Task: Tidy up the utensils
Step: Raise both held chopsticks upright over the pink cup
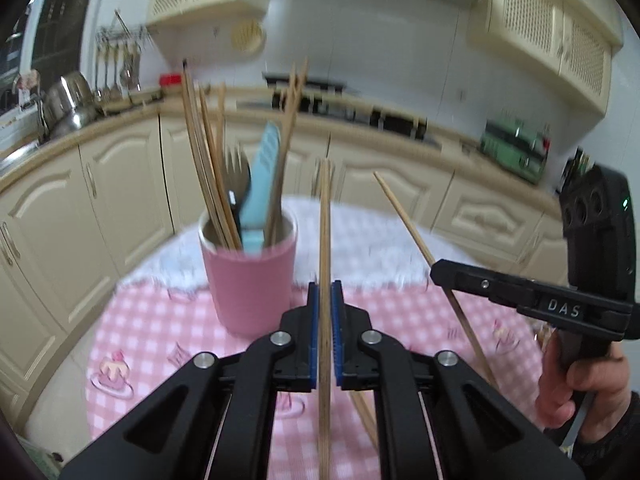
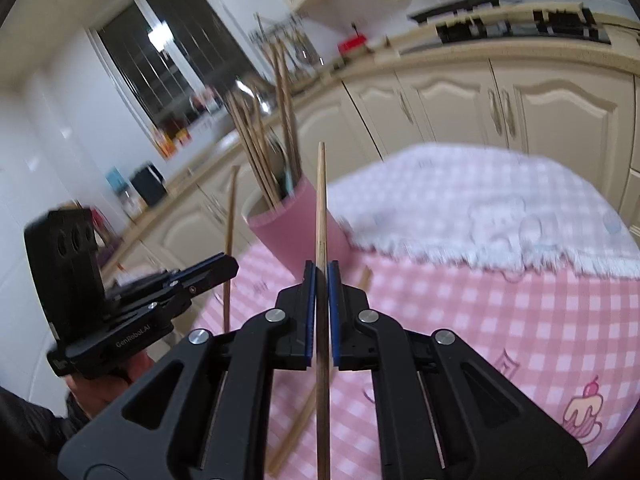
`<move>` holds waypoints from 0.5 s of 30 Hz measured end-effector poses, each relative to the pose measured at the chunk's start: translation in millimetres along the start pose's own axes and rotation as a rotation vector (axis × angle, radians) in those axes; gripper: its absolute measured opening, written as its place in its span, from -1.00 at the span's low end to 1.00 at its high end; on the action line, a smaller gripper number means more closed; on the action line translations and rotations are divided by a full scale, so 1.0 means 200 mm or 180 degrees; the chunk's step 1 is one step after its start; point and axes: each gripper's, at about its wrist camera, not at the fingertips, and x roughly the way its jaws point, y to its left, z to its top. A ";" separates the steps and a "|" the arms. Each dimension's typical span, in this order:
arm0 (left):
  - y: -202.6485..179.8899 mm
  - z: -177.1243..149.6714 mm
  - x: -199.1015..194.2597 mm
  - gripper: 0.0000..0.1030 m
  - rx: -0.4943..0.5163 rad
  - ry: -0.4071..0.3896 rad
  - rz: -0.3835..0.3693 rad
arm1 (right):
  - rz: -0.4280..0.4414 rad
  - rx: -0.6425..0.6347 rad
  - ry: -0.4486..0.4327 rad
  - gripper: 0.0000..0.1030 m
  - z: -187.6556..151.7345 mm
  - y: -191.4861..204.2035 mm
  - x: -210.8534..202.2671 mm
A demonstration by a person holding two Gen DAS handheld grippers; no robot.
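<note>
A pink cup (image 1: 249, 276) stands on the pink checked tablecloth and holds several wooden chopsticks, a fork and a blue utensil (image 1: 262, 184). My left gripper (image 1: 325, 292) is shut on a wooden chopstick (image 1: 325, 220) that points up, just right of the cup. My right gripper (image 2: 321, 272) is shut on another wooden chopstick (image 2: 321, 200), in front of the cup (image 2: 296, 228). The right gripper shows in the left wrist view (image 1: 440, 270) with its chopstick slanting (image 1: 404, 212). The left gripper shows in the right wrist view (image 2: 228, 266).
A loose chopstick (image 2: 304, 412) lies on the tablecloth (image 2: 500, 320) under the grippers. A white fluffy cloth (image 2: 480, 208) covers the table's far part. Cream kitchen cabinets (image 1: 120, 192) and a counter with pots (image 1: 68, 108) run behind.
</note>
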 end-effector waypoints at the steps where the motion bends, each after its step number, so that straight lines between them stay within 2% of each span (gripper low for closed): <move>1: 0.01 0.02 -0.02 -0.90 -0.0009 -0.0058 0.0003 | 0.0019 -0.0009 -0.0060 -0.88 0.02 0.02 -0.01; 6: 0.03 0.15 -0.10 -0.90 -0.0045 -0.0336 0.0029 | 0.0097 -0.0109 -0.0287 -0.88 0.15 0.10 0.00; 15: 0.06 0.29 -0.21 -0.90 -0.0023 -0.0626 0.0063 | 0.0189 -0.0229 -0.0617 -0.88 0.29 0.21 0.01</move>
